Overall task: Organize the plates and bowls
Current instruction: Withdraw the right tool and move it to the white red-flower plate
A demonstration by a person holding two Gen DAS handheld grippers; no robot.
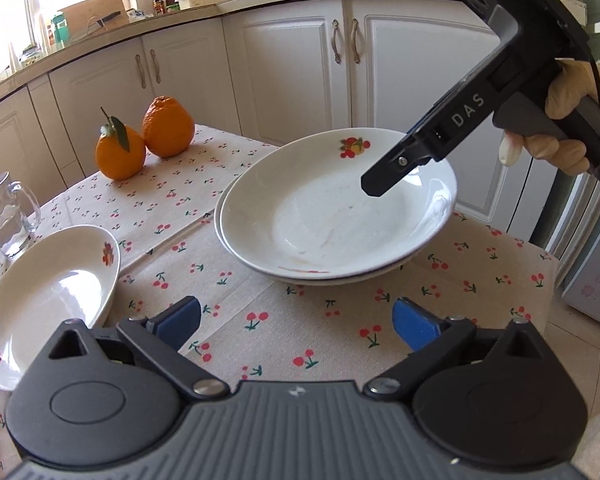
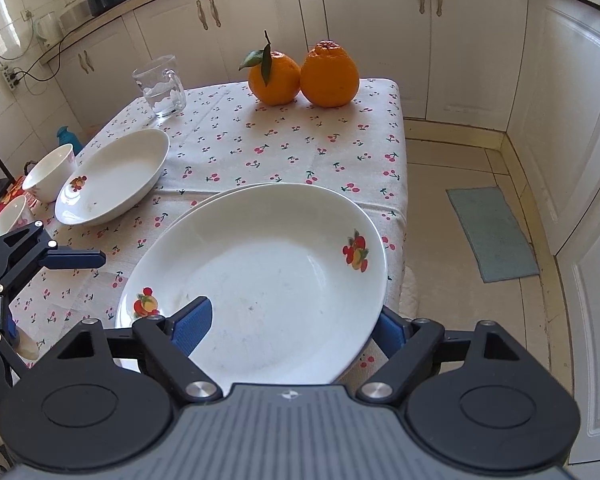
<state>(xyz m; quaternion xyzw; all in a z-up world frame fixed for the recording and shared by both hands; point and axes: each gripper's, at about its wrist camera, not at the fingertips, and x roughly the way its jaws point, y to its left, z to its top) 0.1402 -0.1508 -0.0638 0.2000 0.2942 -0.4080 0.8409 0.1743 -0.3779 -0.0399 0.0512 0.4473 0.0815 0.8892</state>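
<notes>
Wide apart stand the jaws of the left gripper [image 1: 296, 328] at the bottom of the left wrist view, and nothing but cherry-print tablecloth [image 1: 260, 304] is seen between the blue pads. Over on the right gripper [image 2: 296, 328], the jaws are spread around the near rim of the top plate [image 2: 260, 280]: one blue pad is seen above the plate's inside, the other below its right edge. Whether the pads press on the rim cannot be told. That top plate is tilted, its near edge raised, over a second plate [image 1: 300, 276] stacked beneath it in the centre of the left wrist view. A third plate [image 1: 48, 300] is found at lower left of that view, well apart from the stack. Two small bowls [image 2: 48, 176] are spotted at the far left of the right wrist view, just beside that plate. Two oranges [image 2: 304, 76] are touching at the top centre, with a glass mug [image 2: 160, 88] to their left.
</notes>
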